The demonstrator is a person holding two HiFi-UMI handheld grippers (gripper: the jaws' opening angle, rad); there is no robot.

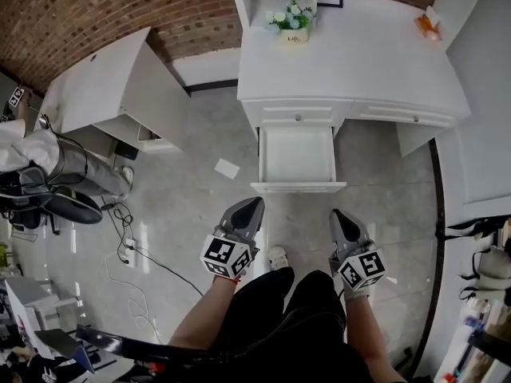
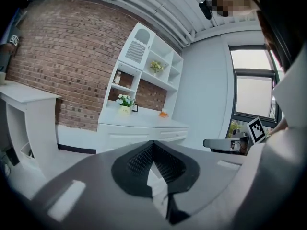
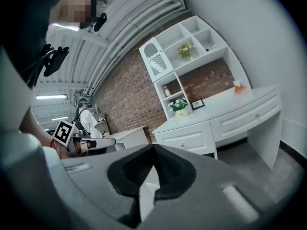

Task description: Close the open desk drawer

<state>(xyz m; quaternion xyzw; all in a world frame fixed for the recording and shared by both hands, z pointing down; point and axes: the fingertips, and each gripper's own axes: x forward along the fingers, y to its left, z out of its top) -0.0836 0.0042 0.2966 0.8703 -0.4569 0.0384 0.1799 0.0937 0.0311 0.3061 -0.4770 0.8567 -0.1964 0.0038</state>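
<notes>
The task is only at the approach. The person is standing in front of the desk (image 1: 359,70) and holding both grippers low on the near side, short of the drawer (image 1: 298,187) and not touching it. The left gripper (image 1: 254,204) is keeping its jaw tips pressed together with nothing between them. The right gripper (image 1: 338,215) is likewise pinched closed on nothing.

The drawer is sticking far out of the desk's left part toward the person, with its front panel facing the grippers. It is looking white, shallow and bare inside, with a plain flat front.

The next move, I judge, is calling for a closed gripper to go forward to that front panel. It should then push straight toward the far side, square-on, so the drawer is not skewing.
</notes>
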